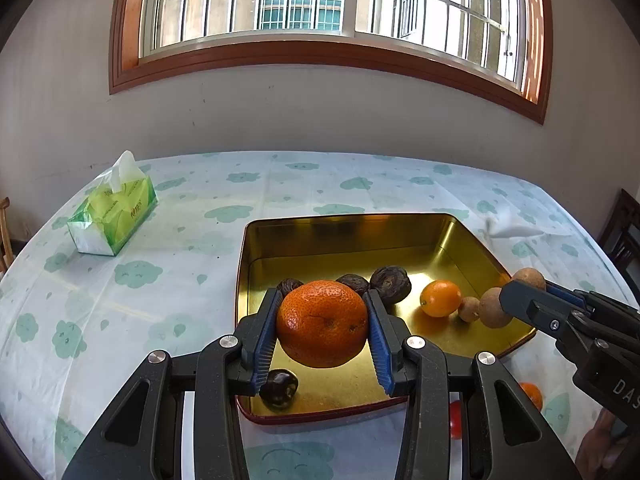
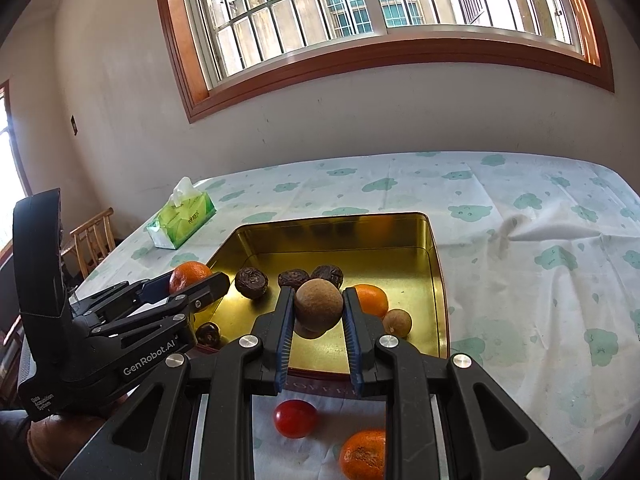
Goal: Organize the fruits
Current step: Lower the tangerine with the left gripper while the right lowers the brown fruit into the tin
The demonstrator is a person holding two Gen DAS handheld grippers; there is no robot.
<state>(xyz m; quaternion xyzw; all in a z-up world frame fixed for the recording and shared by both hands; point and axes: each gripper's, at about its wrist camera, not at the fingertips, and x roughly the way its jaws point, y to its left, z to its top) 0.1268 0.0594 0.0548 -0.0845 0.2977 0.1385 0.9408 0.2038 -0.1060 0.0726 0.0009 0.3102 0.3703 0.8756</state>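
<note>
My left gripper (image 1: 322, 320) is shut on a large orange mandarin (image 1: 322, 326) and holds it above the near left part of the gold tin tray (image 1: 256, 248). My right gripper (image 2: 316, 308) is shut on a round brown fruit (image 2: 319, 305) over the tray's (image 2: 438, 280) near edge. In the tray lie several dark wrinkled fruits (image 1: 390, 284), a small orange fruit (image 1: 440, 298) and two brown fruits (image 1: 469, 309). Each gripper shows in the other's view: the right one (image 1: 524, 286) and the left one (image 2: 192, 280) with its mandarin (image 2: 188, 274).
A red tomato (image 2: 295, 418) and another mandarin (image 2: 362, 456) lie on the tablecloth in front of the tray. A green tissue pack (image 1: 114, 212) stands at the far left. A wooden chair (image 2: 94, 240) is beyond the table's left edge. The wall and window are behind.
</note>
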